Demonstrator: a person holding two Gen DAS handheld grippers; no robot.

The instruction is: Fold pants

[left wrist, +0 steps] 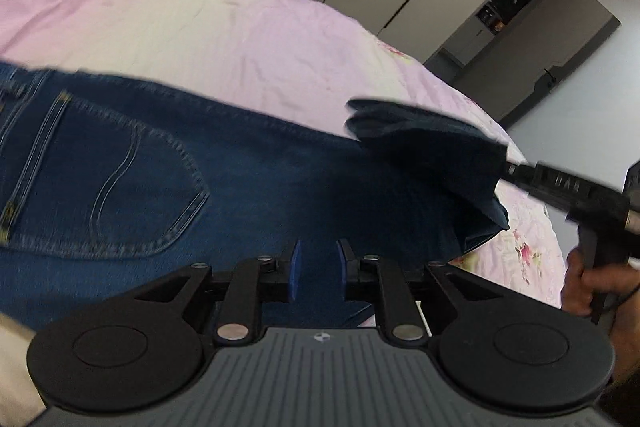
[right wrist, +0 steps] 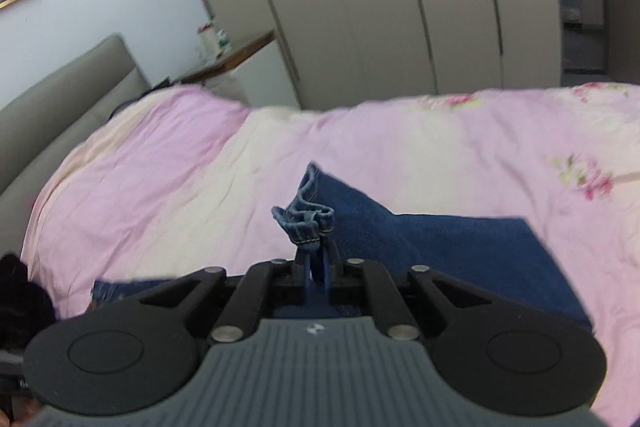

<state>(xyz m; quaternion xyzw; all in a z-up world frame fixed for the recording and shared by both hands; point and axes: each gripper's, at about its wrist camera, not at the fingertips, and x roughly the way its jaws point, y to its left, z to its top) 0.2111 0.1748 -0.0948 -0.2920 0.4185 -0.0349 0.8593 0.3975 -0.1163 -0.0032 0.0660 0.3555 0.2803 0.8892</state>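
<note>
The waistband end of the jeans (left wrist: 120, 163) is cut off by the picture's left edge, far to the left of the blue fingers (left wrist: 295, 269). The hem beyond the fingers, to their right, is blurred, and the right gripper's (left wrist: 508, 169) tips are hidden in that denim. In the right wrist view, the small items on the bedside shelf (right wrist: 224, 61), far beyond the fingers, are too blurred to be identified.
</note>
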